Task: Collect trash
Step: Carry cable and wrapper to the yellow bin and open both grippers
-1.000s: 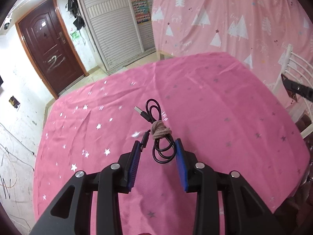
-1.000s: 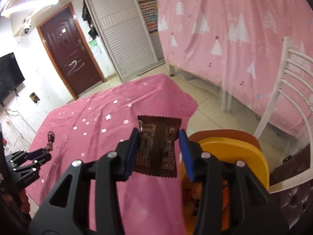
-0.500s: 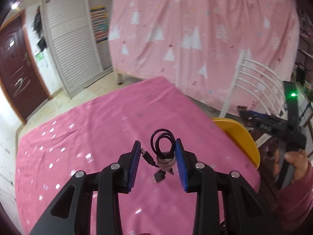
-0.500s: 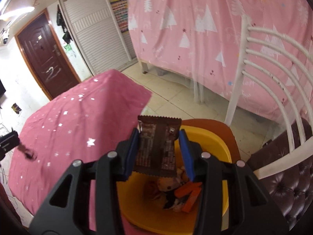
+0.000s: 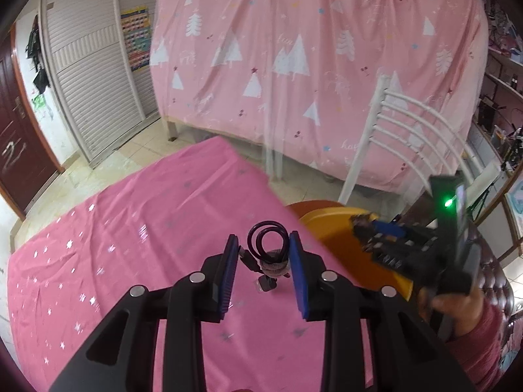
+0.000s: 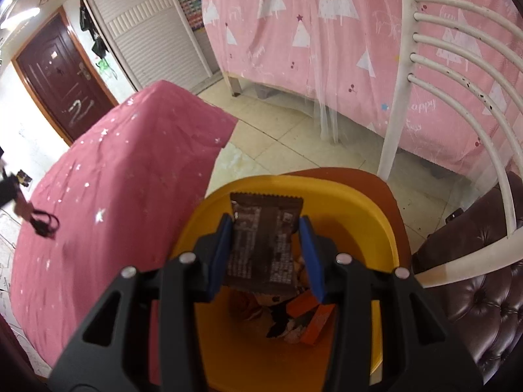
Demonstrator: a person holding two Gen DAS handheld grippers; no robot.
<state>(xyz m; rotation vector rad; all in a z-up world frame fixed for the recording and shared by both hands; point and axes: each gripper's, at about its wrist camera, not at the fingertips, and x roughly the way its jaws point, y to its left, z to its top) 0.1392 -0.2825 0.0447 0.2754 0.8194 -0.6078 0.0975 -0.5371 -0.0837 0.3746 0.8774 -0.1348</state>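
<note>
My left gripper (image 5: 261, 248) is shut on a coiled black USB cable (image 5: 266, 238) tied with a brown band, and holds it lifted above the pink star tablecloth (image 5: 130, 245). My right gripper (image 6: 266, 228) is shut on a brown snack wrapper (image 6: 263, 248) and holds it over the open yellow trash bin (image 6: 369, 215), which holds several wrappers. The right gripper also shows in the left wrist view (image 5: 366, 228) over the bin (image 5: 333, 228). The left gripper with the cable shows at the left edge of the right wrist view (image 6: 36, 219).
A white metal chair (image 5: 402, 130) with a dark brown tufted seat (image 6: 483, 281) stands right of the bin. A bed under a pink tree-print sheet (image 5: 310, 49) is behind. Tiled floor (image 6: 278, 143) lies between table and bed.
My left gripper closed on the cable, lifted it off the table and swung right toward the bin. My right gripper carried the wrapper from over the table to above the bin.
</note>
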